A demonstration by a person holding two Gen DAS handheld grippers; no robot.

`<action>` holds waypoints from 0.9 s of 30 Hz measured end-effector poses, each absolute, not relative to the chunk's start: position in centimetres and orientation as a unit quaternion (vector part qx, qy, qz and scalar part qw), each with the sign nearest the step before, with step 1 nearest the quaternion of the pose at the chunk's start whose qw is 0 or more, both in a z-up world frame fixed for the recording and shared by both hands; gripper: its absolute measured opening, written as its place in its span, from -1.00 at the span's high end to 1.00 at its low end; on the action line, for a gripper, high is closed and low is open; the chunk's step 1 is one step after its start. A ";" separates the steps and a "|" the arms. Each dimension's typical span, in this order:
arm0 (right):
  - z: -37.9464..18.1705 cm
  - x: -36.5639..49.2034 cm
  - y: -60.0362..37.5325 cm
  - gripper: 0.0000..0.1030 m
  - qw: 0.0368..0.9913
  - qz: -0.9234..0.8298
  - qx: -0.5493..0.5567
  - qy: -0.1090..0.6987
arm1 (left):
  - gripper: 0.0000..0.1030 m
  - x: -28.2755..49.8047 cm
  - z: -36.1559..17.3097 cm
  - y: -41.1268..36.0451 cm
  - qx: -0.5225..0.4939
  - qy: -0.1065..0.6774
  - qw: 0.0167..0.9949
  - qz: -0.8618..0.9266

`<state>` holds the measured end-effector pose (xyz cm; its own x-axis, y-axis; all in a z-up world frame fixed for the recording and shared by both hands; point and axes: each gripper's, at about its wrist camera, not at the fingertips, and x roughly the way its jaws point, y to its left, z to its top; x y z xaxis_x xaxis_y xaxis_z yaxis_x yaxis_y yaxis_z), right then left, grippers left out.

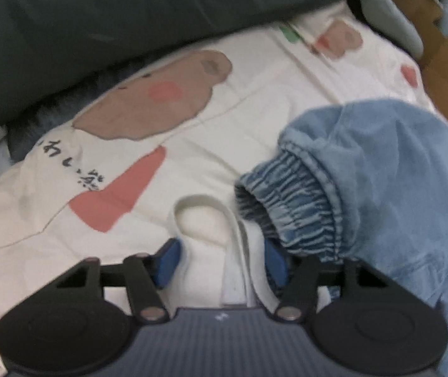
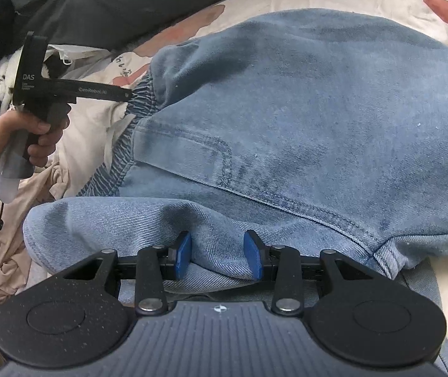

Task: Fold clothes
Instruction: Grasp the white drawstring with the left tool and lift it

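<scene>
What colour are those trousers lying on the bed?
The trousers are light, washed-out blue denim with a gathered elastic waistband. The right wrist view shows them best.

Both fisheye cameras ride their grippers, looking steeply down and close. The left wrist view faces the cream cartoon-printed bedsheet (image 1: 255, 119); the right faces the light-blue denim trousers (image 2: 302, 110). Both views share the trousers' gathered elastic waistband (image 1: 293, 201).

Jeans (image 2: 286, 110) on bedsheet (image 1: 255, 110), quilt (image 1: 129, 15) behind
</scene>
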<state>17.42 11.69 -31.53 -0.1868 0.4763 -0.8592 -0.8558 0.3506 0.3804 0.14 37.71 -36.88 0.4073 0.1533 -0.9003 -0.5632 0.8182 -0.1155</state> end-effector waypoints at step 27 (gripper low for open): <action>-28.2 18.8 10.9 0.12 0.623 0.552 -0.153 0.533 | 0.86 -1.9 -26.8 32.3 -0.162 0.446 0.869 0.137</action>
<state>18.82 10.90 -28.24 -0.1771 0.5250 -0.8325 -0.8510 0.3432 0.3975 -1.92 32.29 -26.84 0.5644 0.0935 -0.8202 -0.3833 0.9096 -0.1601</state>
